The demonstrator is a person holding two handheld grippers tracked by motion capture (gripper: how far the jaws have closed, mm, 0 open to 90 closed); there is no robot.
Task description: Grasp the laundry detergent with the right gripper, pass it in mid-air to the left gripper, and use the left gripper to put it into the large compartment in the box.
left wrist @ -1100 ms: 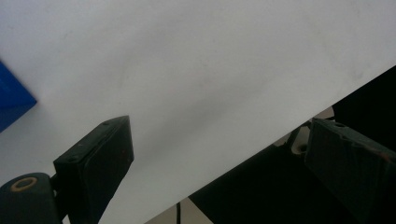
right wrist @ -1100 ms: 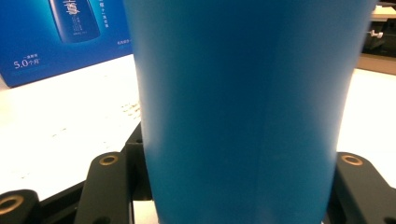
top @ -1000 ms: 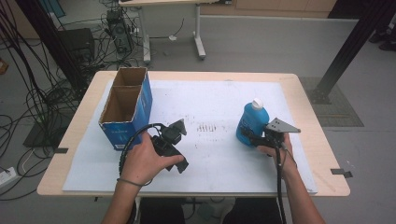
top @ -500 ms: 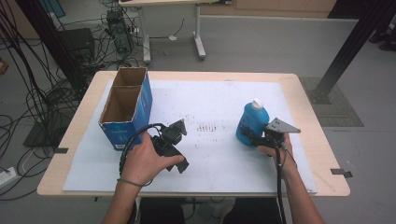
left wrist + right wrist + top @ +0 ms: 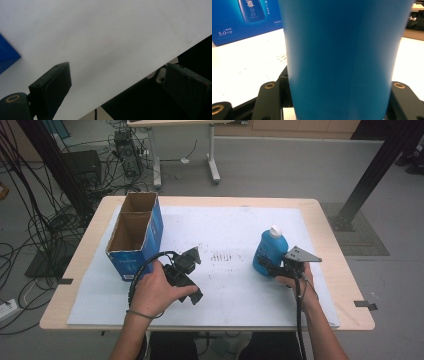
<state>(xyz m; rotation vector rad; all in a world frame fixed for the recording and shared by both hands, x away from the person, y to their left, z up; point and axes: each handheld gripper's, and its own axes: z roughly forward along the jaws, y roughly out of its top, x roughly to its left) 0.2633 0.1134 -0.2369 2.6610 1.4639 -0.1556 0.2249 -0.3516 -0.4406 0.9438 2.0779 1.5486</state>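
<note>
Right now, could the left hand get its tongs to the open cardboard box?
Probably yes. The left tongs stand open and empty just beside the cardboard box, with only bare white mat between them. The blue bottle sits off in the right tongs.

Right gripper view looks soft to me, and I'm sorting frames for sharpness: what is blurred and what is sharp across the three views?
Right gripper view: the blue bottle is close and blurred, the blue box print sharper. Left gripper view: jaws and white mat soft. High view: evenly lit, sharp.
</note>
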